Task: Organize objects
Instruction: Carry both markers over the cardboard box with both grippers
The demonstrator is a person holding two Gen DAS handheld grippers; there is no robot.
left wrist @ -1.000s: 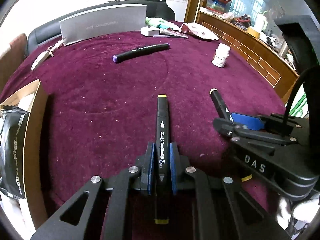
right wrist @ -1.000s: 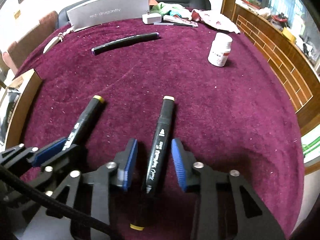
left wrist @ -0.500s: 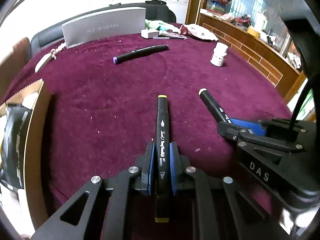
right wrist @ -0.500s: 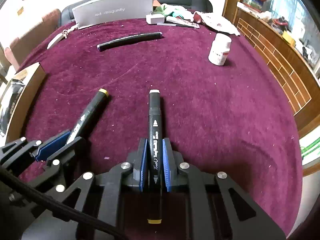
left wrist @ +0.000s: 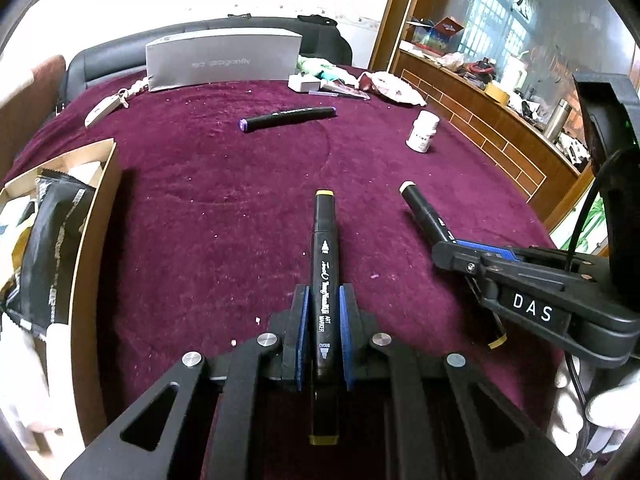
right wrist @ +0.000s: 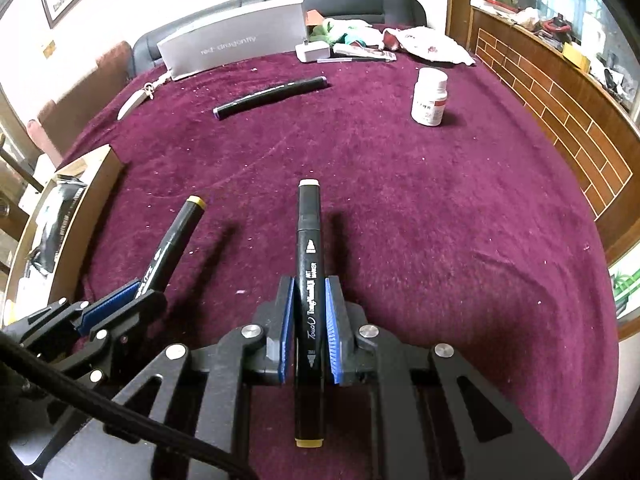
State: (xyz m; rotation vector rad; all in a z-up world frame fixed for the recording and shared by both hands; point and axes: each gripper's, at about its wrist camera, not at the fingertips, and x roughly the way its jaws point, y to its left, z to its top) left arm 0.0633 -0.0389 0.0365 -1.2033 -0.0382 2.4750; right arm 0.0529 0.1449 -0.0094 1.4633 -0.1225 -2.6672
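Note:
My left gripper (left wrist: 323, 292) is shut on a black marker with a yellow cap end (left wrist: 323, 256), held above the maroon tablecloth (left wrist: 224, 184). The right gripper (right wrist: 309, 284) is shut on a black marker with a white cap end (right wrist: 309, 240). Each view shows the other gripper: the right gripper (left wrist: 452, 246) with its white-capped marker (left wrist: 420, 208) at right, the left gripper (right wrist: 132, 292) with its yellow-capped marker (right wrist: 176, 240) at left. A third black marker with a purple end (left wrist: 288, 117) (right wrist: 270, 96) lies farther back on the cloth.
An open cardboard box (left wrist: 94, 232) (right wrist: 96, 176) with a black packet stands at the left edge. A white pill bottle (left wrist: 422, 131) (right wrist: 430, 98) stands at right. A grey box (left wrist: 224, 60), a white charger (left wrist: 304, 82) and clutter line the far edge. A wooden cabinet (right wrist: 568, 120) runs along the right.
The right gripper closed on the white-capped marker, which had lain between open jaws. Both grippers have since lifted their markers a little off the cloth; the left stayed shut throughout.

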